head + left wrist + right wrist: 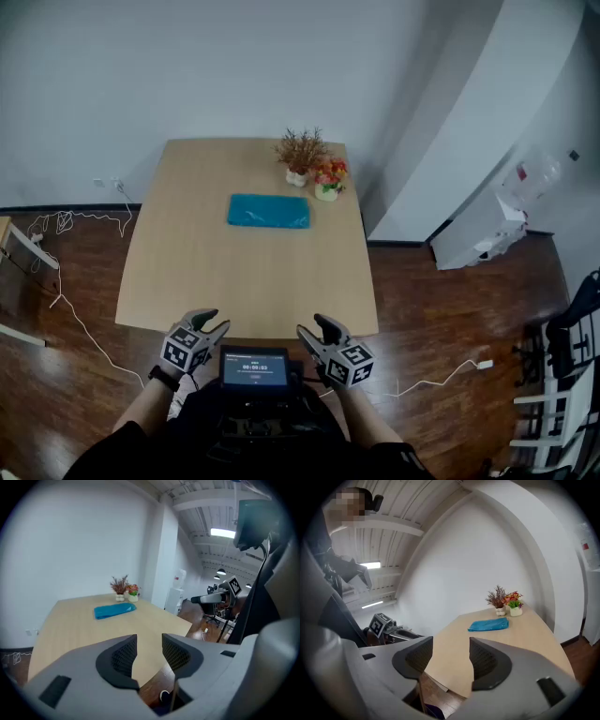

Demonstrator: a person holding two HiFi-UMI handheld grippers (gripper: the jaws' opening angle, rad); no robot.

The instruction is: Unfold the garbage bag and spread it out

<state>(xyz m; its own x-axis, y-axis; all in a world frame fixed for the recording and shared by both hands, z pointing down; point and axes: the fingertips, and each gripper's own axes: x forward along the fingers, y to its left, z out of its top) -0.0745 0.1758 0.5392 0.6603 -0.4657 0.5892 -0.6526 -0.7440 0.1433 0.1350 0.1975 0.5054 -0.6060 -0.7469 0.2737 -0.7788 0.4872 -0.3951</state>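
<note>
Head view has the left gripper point(214, 322) and right gripper point(314, 326) side by side at the bench's point(187, 262) near edge, both tipped slightly down, jaws apart and empty, while the blue garbage bag point(268, 211) lies folded flat far across, just before two small flower pots point(312, 183).

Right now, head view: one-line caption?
Left gripper and right gripper open at table edge; folded blue garbage bag near flower pots.
</note>
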